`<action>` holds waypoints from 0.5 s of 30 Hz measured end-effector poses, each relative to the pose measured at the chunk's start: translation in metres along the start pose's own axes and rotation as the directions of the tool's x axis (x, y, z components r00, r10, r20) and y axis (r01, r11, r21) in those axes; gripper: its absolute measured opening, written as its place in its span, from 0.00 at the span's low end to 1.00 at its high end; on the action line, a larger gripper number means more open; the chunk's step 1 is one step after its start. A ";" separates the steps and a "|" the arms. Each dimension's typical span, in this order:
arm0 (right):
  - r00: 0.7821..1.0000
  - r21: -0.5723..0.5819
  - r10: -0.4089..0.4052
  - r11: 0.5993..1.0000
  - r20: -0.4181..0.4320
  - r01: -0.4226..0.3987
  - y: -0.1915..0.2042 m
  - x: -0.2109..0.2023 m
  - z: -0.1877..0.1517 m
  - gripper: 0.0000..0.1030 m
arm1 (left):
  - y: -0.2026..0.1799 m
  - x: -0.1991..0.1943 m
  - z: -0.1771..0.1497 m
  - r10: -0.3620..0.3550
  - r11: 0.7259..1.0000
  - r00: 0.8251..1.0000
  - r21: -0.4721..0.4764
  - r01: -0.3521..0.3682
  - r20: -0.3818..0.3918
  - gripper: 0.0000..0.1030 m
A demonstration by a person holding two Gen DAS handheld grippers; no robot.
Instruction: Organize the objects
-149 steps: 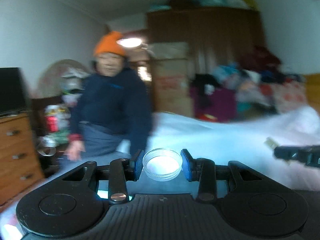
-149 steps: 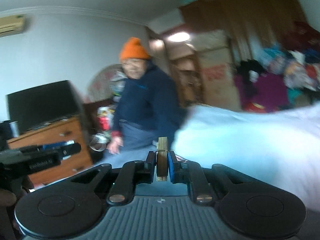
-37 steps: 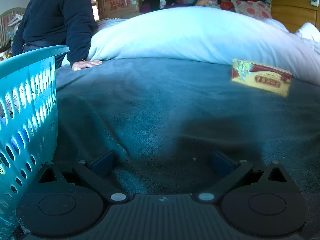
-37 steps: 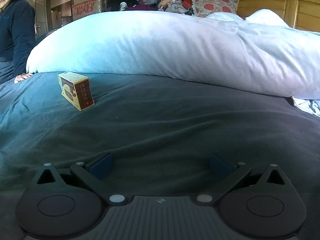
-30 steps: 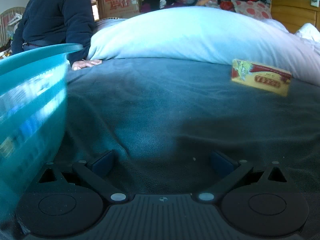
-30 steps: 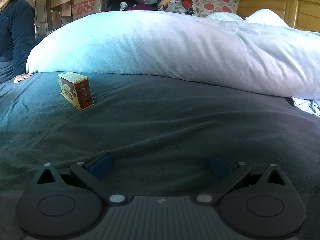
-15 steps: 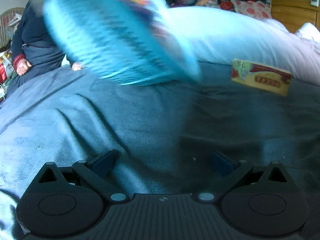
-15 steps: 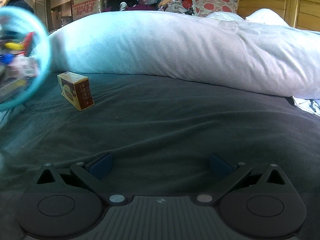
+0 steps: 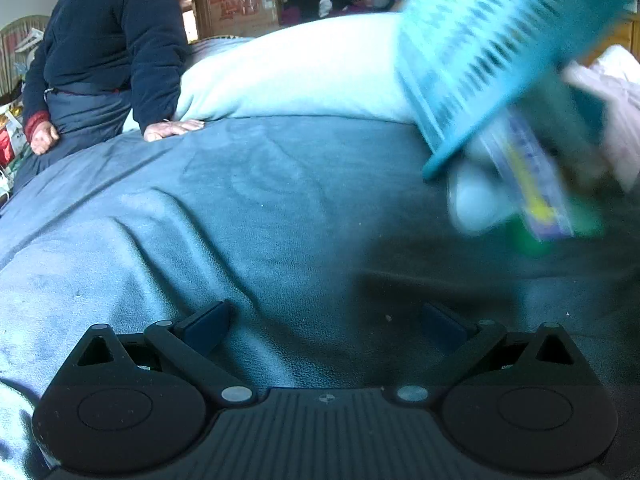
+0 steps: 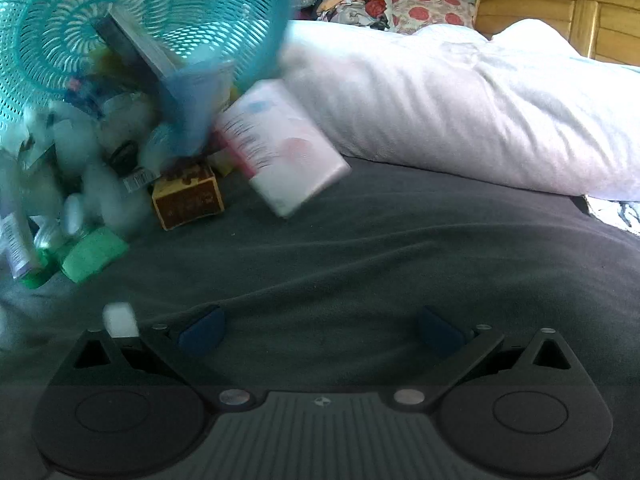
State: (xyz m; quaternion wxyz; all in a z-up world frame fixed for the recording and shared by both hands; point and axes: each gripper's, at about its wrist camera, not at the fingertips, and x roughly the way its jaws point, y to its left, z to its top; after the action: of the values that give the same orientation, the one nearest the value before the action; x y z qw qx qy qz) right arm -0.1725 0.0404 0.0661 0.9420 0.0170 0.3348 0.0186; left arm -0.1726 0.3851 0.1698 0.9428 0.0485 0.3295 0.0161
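Objects (image 10: 92, 184) tumble in a blurred heap out of a tipped turquoise plastic basket (image 10: 132, 28), its round wall pierced with rows of small slots, above the far left part of the dark grey fleece blanket (image 10: 400, 248) that covers the bed. Going left to right in the right wrist view: a small bottle with a green cap (image 10: 18, 256) low at the left edge, a soft-looking green block (image 10: 94, 254), a flat white piece (image 10: 119, 320) just beyond the gripper's left finger, a yellow and brown cardboard box (image 10: 188, 196) lying on the blanket, then a pink and white rectangular packet (image 10: 280, 148), tilted, its lower corner at the blanket. The heap lies ahead and to the left of the right gripper (image 10: 320, 330), apart from it; that gripper rests low over the blanket with its blue-padded fingers spread wide and nothing between them. A puffy white duvet (image 10: 460, 108) runs along the far edge, with a wooden headboard (image 10: 560, 12) in the far right corner. In the left wrist view the left gripper (image 9: 324, 320) is likewise spread and empty, the basket (image 9: 500, 40) and blurred falling pieces ahead to its right, and a person in a dark fleece jacket (image 9: 112, 36) leaning a hand (image 9: 172, 130) on the bed's far left edge.
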 end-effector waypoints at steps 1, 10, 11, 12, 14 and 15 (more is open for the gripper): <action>1.000 -0.001 -0.001 1.000 0.000 0.001 0.001 0.000 0.000 1.00 | 0.000 0.000 0.000 -0.001 1.000 1.000 -0.001 0.001 0.000 1.00; 1.000 -0.001 -0.002 1.000 -0.001 0.002 0.005 -0.003 0.001 1.00 | 0.000 -0.002 -0.001 -0.001 1.000 1.000 -0.002 0.001 0.002 1.00; 1.000 -0.001 -0.002 1.000 0.000 0.002 0.005 -0.002 0.001 1.00 | 0.000 -0.002 -0.001 -0.001 1.000 1.000 -0.003 0.001 0.002 1.00; 1.000 -0.001 -0.002 1.000 0.000 0.002 0.005 -0.001 0.001 1.00 | 0.000 -0.002 -0.001 -0.001 1.000 1.000 -0.003 0.001 0.002 1.00; 1.000 -0.002 -0.002 1.000 -0.001 0.002 0.003 0.002 0.003 1.00 | 0.000 -0.002 -0.001 -0.002 1.000 1.000 -0.003 0.002 0.002 1.00; 1.000 -0.002 -0.002 1.000 -0.001 0.002 0.004 0.002 0.003 1.00 | 0.000 -0.002 -0.002 -0.001 1.000 1.000 -0.003 0.001 0.002 1.00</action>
State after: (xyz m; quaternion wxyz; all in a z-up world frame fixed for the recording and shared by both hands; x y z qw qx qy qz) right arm -0.1690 0.0443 0.0674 0.9419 0.0157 0.3351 0.0180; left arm -0.1752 0.3851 0.1699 0.9432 0.0468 0.3285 0.0160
